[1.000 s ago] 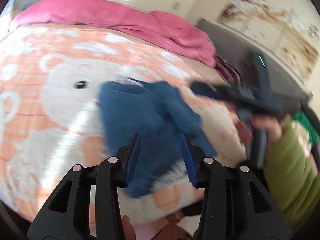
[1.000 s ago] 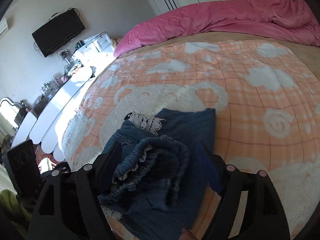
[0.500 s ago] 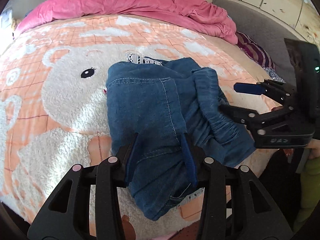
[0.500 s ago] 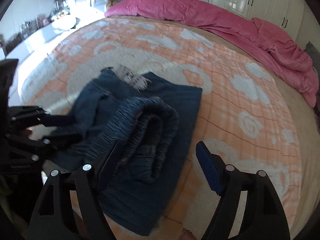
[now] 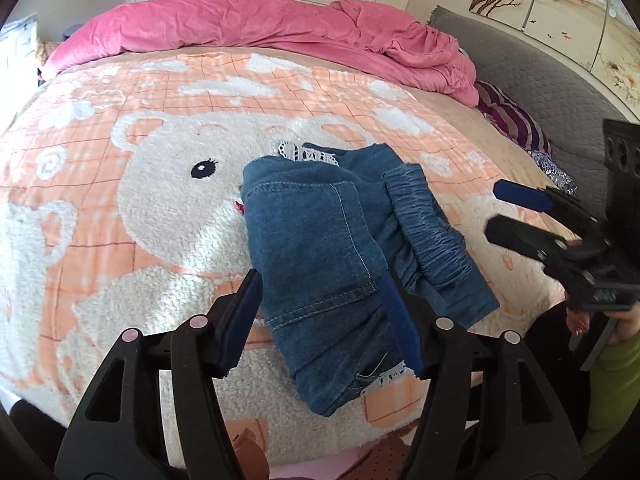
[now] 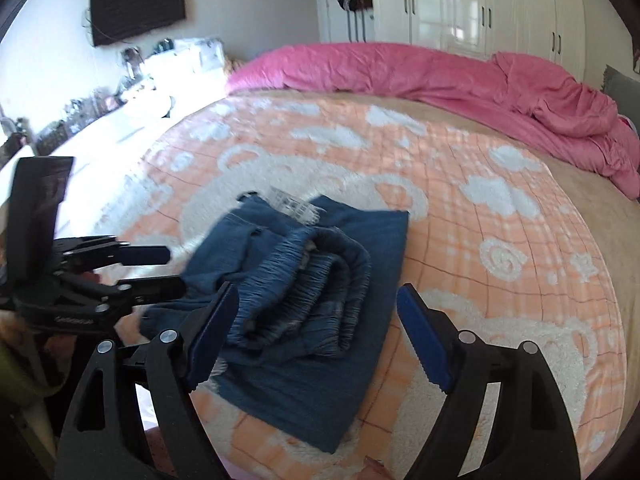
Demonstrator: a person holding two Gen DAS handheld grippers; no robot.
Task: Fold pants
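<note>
Small blue denim pants [image 5: 320, 248] with a lace-trimmed hem lie folded in a bundle on the orange bear blanket [image 5: 160, 208] near the bed's front edge; they also show in the right wrist view [image 6: 320, 292], elastic waistband uppermost. My left gripper [image 5: 322, 320] is open, its jaws on either side of the bundle's near end, holding nothing. My right gripper [image 6: 316, 340] is open and empty just in front of the pants. Each gripper appears in the other's view: the right one [image 5: 520, 216] at the right, the left one [image 6: 156, 268] at the left.
A crumpled pink duvet [image 5: 260, 28] lies along the far side of the bed. A grey sofa [image 5: 560, 92] with a striped cloth stands to the right. White wardrobes [image 6: 500, 4], a wall TV [image 6: 138, 6] and a cluttered white desk [image 6: 100, 120] are behind.
The left gripper has opened wider and pulled back from the pants. The right gripper has drawn back a little. The bundle rests on the blanket, unheld.
</note>
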